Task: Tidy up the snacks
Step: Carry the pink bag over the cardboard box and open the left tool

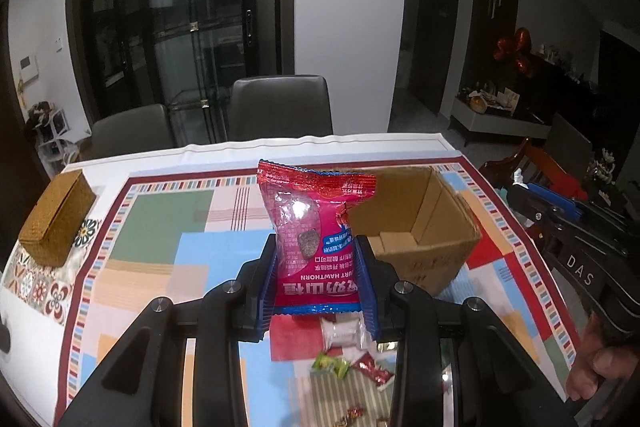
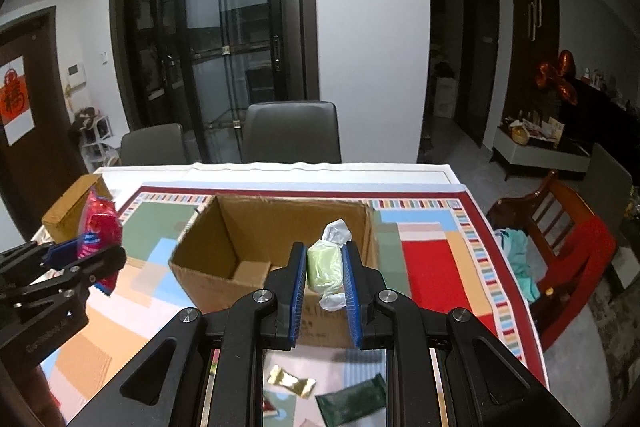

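Snacks are mid-transfer: the left gripper (image 1: 318, 267) clamps a red packet (image 1: 314, 227) above the table (image 1: 160, 227) beside the open box (image 2: 256, 227), the right gripper (image 2: 324, 279) pinches a green candy (image 2: 325, 265) near its front edge; next, each likely moves over the box and releases.

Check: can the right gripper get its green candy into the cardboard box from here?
Probably yes. The right gripper, shut on the green candy, sits just before the cardboard box, whose top is open and unobstructed.
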The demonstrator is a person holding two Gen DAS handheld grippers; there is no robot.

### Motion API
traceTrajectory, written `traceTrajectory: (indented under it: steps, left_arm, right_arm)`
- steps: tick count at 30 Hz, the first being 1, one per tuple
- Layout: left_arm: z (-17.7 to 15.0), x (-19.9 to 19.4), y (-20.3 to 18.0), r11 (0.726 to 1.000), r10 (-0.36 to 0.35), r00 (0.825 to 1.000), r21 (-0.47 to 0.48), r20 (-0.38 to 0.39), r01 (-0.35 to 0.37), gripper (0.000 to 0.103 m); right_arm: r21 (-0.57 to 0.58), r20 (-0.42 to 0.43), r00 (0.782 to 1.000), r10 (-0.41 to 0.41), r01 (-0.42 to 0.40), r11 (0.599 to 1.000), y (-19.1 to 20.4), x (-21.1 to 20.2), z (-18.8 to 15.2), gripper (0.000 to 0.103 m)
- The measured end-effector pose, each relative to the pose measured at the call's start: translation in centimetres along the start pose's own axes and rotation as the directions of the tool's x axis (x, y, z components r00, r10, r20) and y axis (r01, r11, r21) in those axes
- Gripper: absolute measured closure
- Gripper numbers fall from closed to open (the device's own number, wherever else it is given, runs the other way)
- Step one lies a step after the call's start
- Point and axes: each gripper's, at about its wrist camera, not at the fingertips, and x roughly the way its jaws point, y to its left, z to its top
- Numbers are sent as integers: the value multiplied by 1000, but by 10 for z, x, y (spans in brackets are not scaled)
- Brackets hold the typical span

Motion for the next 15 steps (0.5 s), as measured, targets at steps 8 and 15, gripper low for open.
traceTrajectory:
  steps: [8, 15]
  left_arm:
    - [26, 33, 3, 1000, -18, 1000, 11, -20, 18, 68]
    - [43, 68, 1, 999, -49, 997, 15, -63, 50, 68]
  right_arm:
    - [-19, -4, 1000, -1, 1, 1000, 2, 23, 25, 83]
    - [-19, -48, 999, 11, -12, 1000, 7, 52, 42, 83]
